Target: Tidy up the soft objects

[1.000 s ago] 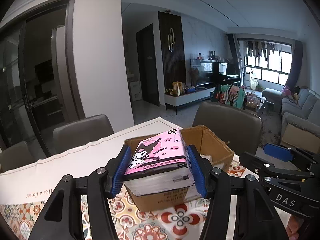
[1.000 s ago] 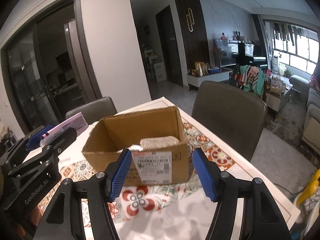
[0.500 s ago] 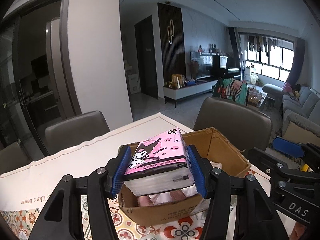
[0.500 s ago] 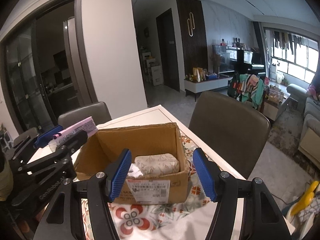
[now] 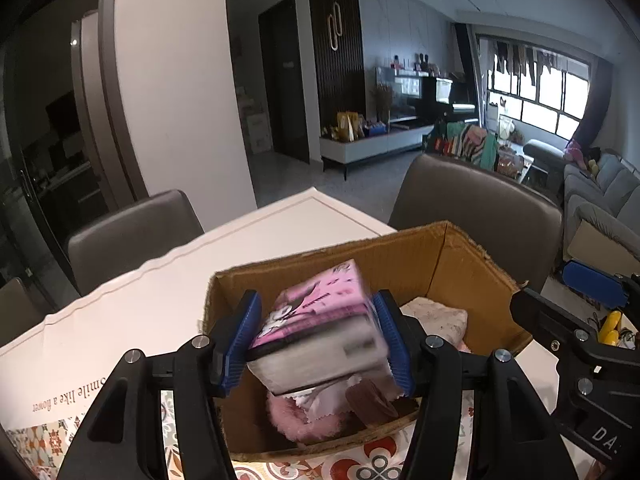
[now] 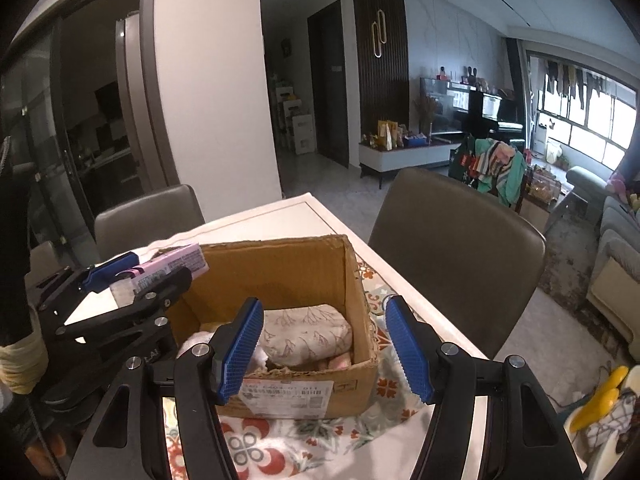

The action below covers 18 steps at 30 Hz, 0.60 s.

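My left gripper (image 5: pixel 318 340) is over the open cardboard box (image 5: pixel 400 252), with a pink Kuromi tissue pack (image 5: pixel 316 328) between its blue pads; the pack is tilted and blurred, and the pads look slightly apart from it. In the right wrist view the same pack (image 6: pixel 168 268) sits in the left gripper (image 6: pixel 140 276) at the box's (image 6: pixel 280 264) left wall. The box holds a patterned cloth bundle (image 6: pixel 308 328), a pink fluffy item (image 5: pixel 296 424) and other soft pieces. My right gripper (image 6: pixel 326 348) is open and empty in front of the box.
The box stands on a table with a patterned floral cloth (image 6: pixel 280 440) and a white cover (image 5: pixel 140 304). Brown chairs (image 6: pixel 452 232) stand around the table. A yellow object (image 6: pixel 596 400) lies at the lower right beside the table.
My left gripper has moved forward and down over the box, and the tissue pack has tipped between the pads. The right gripper has risen slightly and looks down into the box.
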Each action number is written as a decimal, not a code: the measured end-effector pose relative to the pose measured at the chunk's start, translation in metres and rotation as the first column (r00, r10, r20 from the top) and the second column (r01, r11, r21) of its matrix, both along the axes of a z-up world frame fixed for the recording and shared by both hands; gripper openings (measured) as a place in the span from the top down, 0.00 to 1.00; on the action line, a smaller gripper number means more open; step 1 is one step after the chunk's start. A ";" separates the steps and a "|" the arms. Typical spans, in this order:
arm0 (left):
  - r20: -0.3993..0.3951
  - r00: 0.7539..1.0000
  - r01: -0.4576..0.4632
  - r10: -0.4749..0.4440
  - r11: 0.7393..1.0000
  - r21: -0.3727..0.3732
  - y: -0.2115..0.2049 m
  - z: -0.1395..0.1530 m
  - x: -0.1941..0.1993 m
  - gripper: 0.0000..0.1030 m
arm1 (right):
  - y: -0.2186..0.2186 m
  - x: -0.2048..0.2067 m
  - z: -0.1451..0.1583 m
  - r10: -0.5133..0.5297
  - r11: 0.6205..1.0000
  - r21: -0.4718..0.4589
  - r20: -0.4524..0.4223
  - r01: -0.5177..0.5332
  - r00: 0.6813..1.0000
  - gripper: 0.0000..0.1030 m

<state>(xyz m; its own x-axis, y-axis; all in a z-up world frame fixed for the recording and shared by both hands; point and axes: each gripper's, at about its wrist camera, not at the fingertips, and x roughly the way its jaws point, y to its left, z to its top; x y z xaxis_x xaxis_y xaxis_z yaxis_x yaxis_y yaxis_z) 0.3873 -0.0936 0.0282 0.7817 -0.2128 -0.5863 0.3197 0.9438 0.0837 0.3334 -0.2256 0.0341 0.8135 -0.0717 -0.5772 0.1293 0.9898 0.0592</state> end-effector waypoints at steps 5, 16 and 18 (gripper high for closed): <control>-0.011 1.000 0.001 -0.001 1.000 0.003 -0.003 -0.005 0.000 0.43 | 0.001 0.003 -0.004 0.002 1.000 -0.008 -0.019 -0.002 1.000 0.37; 0.045 0.995 -0.086 0.086 0.996 0.007 0.008 0.014 -0.026 0.34 | -0.004 -0.005 -0.008 0.006 1.000 0.012 -0.031 -0.006 0.999 0.37; 0.058 0.992 -0.108 0.108 0.994 0.010 0.011 0.018 -0.034 0.32 | -0.004 -0.011 -0.005 0.011 1.000 0.018 -0.025 -0.010 1.000 0.37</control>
